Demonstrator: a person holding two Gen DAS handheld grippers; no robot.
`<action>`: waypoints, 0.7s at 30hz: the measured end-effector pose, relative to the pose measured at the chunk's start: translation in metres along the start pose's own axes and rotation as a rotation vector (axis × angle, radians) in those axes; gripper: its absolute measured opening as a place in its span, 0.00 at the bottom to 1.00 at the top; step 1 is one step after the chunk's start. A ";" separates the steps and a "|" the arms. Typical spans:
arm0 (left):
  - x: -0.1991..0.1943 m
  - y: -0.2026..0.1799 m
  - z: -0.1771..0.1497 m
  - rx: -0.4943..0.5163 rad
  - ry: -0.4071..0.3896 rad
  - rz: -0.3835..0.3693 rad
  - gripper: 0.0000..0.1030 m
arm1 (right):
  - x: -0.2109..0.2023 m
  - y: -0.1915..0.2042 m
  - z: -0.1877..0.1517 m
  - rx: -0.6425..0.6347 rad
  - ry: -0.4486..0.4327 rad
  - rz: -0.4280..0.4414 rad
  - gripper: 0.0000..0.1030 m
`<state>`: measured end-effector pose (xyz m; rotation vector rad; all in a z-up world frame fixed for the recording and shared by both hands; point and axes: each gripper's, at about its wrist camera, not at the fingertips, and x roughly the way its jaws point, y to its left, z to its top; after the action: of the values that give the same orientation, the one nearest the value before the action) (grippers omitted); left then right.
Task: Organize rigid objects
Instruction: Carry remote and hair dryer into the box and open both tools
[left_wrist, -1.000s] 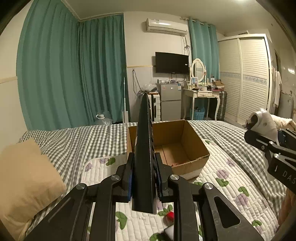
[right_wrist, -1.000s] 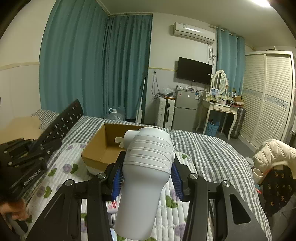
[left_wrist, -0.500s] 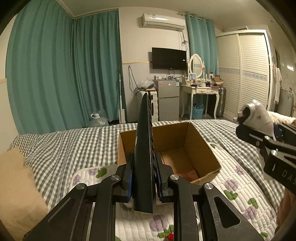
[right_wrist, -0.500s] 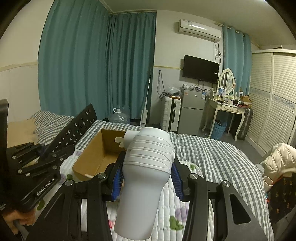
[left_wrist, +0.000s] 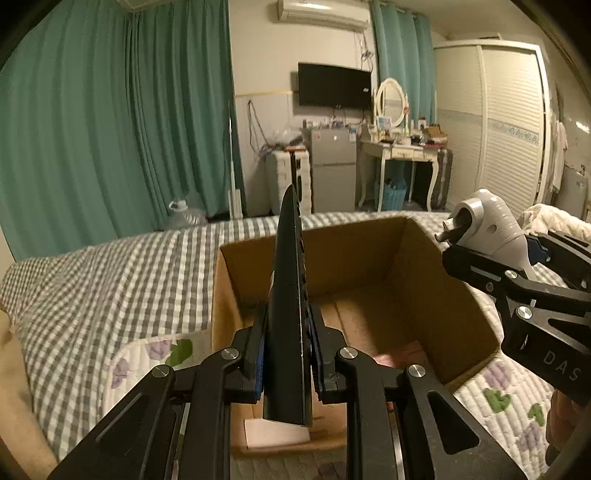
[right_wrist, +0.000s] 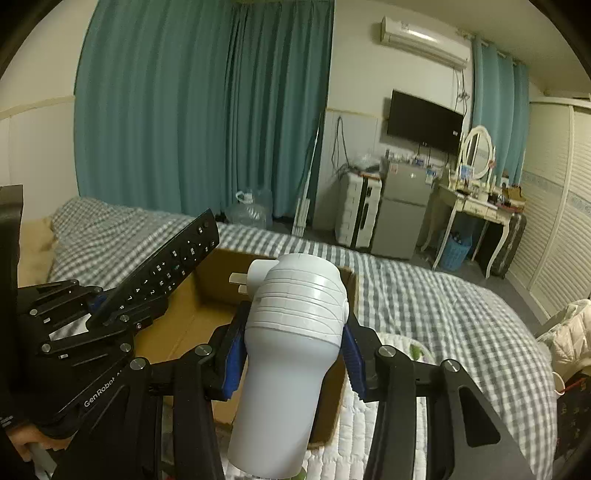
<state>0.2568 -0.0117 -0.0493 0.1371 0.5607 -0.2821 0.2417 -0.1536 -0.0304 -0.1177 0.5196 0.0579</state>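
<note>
My left gripper (left_wrist: 287, 350) is shut on a black remote control (left_wrist: 287, 295), held edge-on above the near part of an open cardboard box (left_wrist: 402, 258) on the bed. The remote's button face shows in the right wrist view (right_wrist: 162, 273). My right gripper (right_wrist: 293, 354) is shut on a white plastic charger-like device with plug prongs (right_wrist: 291, 343), held over the box's near right side (right_wrist: 351, 291). The device and right gripper also show at the right of the left wrist view (left_wrist: 487, 229). The box floor (left_wrist: 369, 317) looks mostly bare.
The box sits on a floral quilt (left_wrist: 517, 391) over a grey checked bedspread (left_wrist: 110, 273). A tan pillow (right_wrist: 33, 251) lies at the left. Beyond the bed are teal curtains (left_wrist: 110, 129), a small fridge (left_wrist: 332, 166), a dressing table (left_wrist: 406, 151) and a wardrobe (left_wrist: 495, 122).
Both grippers have moved forward toward the box with their objects; the box now fills much more of both views and lies directly beneath them.
</note>
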 end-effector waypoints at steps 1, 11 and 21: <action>0.005 0.002 0.000 -0.005 0.008 0.000 0.19 | 0.010 -0.001 -0.001 0.011 0.018 0.007 0.44; 0.049 -0.004 -0.003 0.011 0.111 -0.017 0.19 | 0.072 -0.006 -0.021 0.005 0.194 0.029 0.44; 0.057 -0.014 -0.008 0.038 0.122 -0.006 0.20 | 0.075 0.009 -0.031 -0.077 0.192 -0.006 0.44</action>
<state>0.2952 -0.0365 -0.0874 0.1906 0.6768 -0.2917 0.2909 -0.1467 -0.0954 -0.2015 0.7091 0.0612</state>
